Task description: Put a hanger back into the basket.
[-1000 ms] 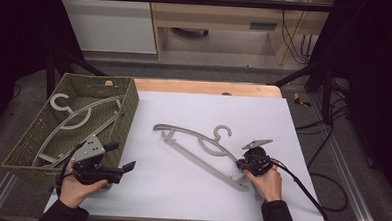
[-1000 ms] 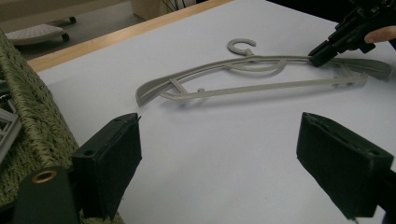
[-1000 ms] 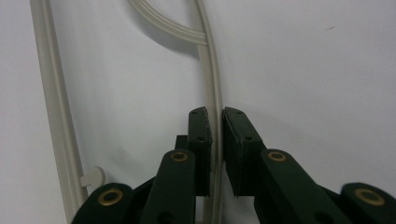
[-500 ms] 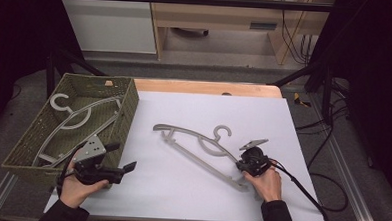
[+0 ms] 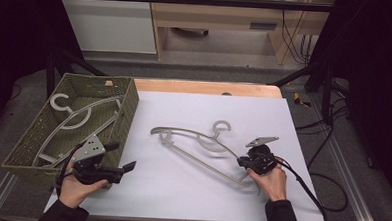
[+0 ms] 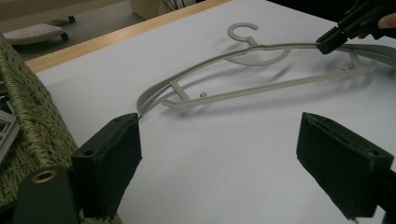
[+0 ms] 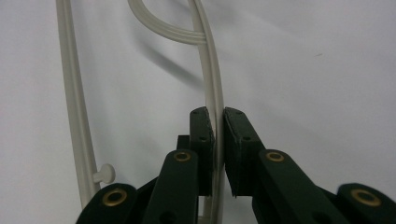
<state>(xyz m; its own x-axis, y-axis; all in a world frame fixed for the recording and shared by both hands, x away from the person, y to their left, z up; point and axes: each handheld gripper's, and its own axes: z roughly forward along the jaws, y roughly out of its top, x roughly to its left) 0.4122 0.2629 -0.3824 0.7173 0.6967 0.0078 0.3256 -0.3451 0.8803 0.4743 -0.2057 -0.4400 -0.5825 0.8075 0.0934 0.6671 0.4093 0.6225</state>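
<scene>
A pale grey plastic hanger [image 5: 202,160] lies on the white table top, hook pointing away from me. My right gripper [image 5: 243,161] is shut on the hanger's upper arm near its right end. The right gripper view shows that arm [image 7: 212,70] pinched between the pads of my right gripper [image 7: 218,126]. My left gripper [image 5: 122,156] is at the front left beside the basket, open with nothing between its fingers. In the left gripper view my left gripper [image 6: 233,158] stands wide, facing the hanger [image 6: 224,91] and the right gripper [image 6: 332,39] beyond.
A woven green basket [image 5: 129,107] sits at the table's left edge with another grey hanger [image 5: 78,118] inside. Its wall [image 6: 28,116] is close beside my left gripper. A wooden strip [image 5: 210,87] borders the table's far side. A black cable [image 5: 310,190] trails from the right gripper.
</scene>
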